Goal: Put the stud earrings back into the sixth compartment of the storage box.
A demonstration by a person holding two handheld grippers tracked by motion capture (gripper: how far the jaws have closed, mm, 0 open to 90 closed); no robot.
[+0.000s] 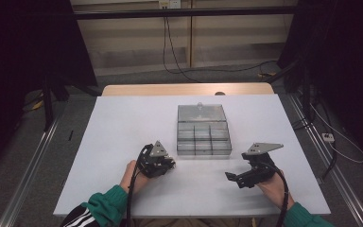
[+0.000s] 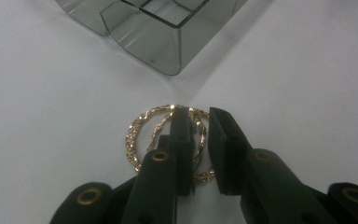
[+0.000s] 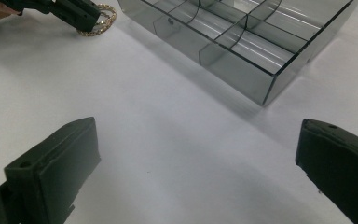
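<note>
One white surface (image 1: pixel 123 142) carries a clear compartment box (image 1: pixel 203 137) with its lid open, and the left gripper (image 2: pixel 200 140) sits just beside the box's near left corner, its fingers (image 2: pixel 182 140) nearly closed on the gold bracelet (image 2: pixel 137 135) lying flat there. Near the box's near right corner, the right gripper (image 3: pixel 196 163) hovers with fingers (image 3: pixel 65 158) wide apart, holding nothing.

High view looks down overhead; 2 gripper views sit close, sharing the clear box (image 1: pixel 203 130)
</note>
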